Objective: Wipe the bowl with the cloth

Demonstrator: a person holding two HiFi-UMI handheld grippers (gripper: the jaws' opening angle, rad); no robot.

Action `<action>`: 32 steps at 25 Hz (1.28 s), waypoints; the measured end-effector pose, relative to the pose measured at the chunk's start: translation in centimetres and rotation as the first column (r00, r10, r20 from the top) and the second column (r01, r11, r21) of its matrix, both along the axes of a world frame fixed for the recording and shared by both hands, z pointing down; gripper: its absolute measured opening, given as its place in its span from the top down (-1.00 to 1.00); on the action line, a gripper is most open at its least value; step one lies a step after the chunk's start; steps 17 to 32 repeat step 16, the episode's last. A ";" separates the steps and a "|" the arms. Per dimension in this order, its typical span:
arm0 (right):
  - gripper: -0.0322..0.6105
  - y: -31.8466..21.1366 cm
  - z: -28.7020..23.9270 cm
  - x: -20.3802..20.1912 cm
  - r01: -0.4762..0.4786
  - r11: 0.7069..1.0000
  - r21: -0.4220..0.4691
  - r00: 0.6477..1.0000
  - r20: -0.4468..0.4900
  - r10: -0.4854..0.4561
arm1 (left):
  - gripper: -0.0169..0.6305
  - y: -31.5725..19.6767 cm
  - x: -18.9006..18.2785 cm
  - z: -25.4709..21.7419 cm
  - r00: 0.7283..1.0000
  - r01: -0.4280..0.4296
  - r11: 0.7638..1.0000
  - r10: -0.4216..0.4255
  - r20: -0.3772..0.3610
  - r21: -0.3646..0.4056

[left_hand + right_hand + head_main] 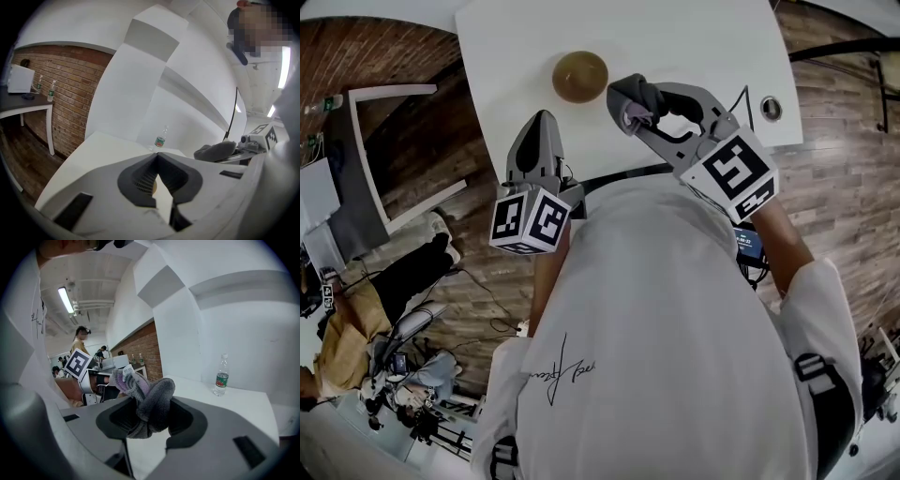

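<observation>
The white worktop (pixel 694 56) is seen with the brown bowl (pixel 579 76) set upon it. The right hand-held gripper (pixel 630 111) is held just right of the bowl and is clamped on the bunched grey cloth (pixel 152 401). The left hand-held gripper (pixel 544 120) is held near the bowl's near side, its jaws brought together with nothing between them. A bottle (pixel 221 374) is stood well beyond the bowl.

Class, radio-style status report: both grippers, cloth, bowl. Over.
Left gripper shut, empty. Right gripper shut on cloth. Bowl on table, neither gripper touching it. Nothing between cloth and bowl.
</observation>
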State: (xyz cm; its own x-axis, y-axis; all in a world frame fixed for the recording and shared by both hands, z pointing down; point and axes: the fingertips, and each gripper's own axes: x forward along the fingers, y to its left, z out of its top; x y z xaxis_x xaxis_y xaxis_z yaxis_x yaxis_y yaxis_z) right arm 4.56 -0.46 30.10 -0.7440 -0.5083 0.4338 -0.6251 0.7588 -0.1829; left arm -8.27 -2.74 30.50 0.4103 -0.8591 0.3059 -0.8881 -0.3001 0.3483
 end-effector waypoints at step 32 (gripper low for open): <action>0.34 0.0 -0.3 1.2 -0.032 0.999 -0.002 0.999 0.003 0.032 | 0.97 -0.3 0.7 -1.3 1.000 0.002 1.000 -0.002 -0.006 0.009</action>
